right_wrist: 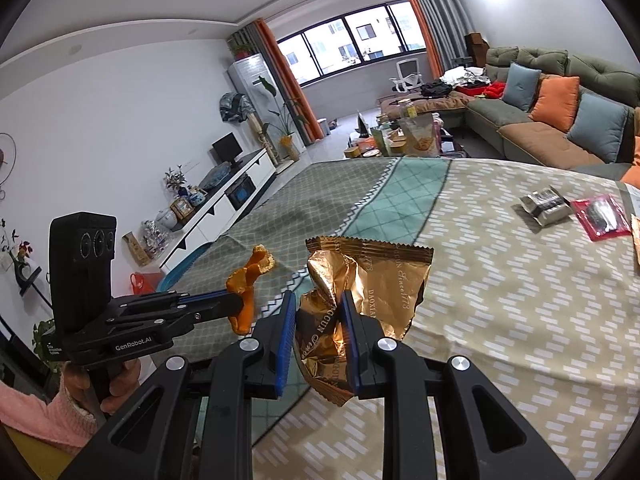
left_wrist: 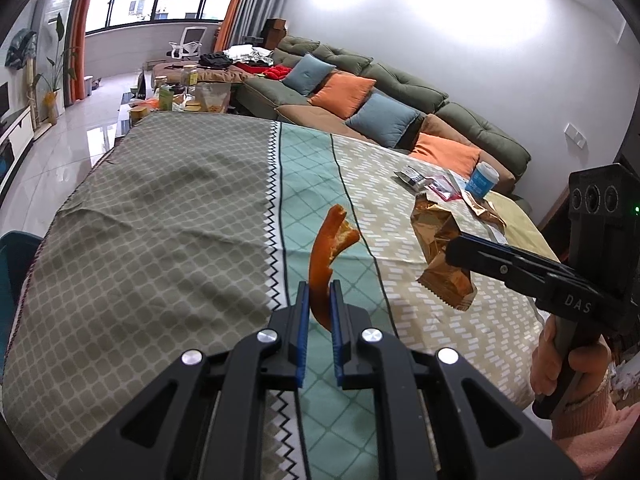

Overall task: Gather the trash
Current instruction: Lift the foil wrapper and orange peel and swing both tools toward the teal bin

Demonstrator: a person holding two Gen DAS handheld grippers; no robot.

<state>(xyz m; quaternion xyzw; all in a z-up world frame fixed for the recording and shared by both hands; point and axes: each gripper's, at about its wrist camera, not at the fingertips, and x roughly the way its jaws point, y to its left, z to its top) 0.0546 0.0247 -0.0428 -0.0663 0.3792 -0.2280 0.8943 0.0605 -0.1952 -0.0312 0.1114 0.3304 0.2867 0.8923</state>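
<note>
My left gripper [left_wrist: 319,292] is shut on an orange peel [left_wrist: 328,246] and holds it above the patterned tablecloth [left_wrist: 168,216]. The peel also shows in the right wrist view [right_wrist: 246,280], clamped in the left gripper [right_wrist: 236,300]. My right gripper [right_wrist: 316,300] is shut on a crumpled gold snack wrapper [right_wrist: 372,280], lifted off the table. In the left wrist view the right gripper [left_wrist: 452,246] holds that gold wrapper [left_wrist: 438,252] at the right.
More trash lies on the table's far right: a silver packet [right_wrist: 546,202], a red packet [right_wrist: 602,216], another gold wrapper [left_wrist: 482,206] and a blue cup [left_wrist: 482,178]. A sofa [left_wrist: 400,92] stands behind the table. A teal bin [left_wrist: 14,256] sits at the table's left edge.
</note>
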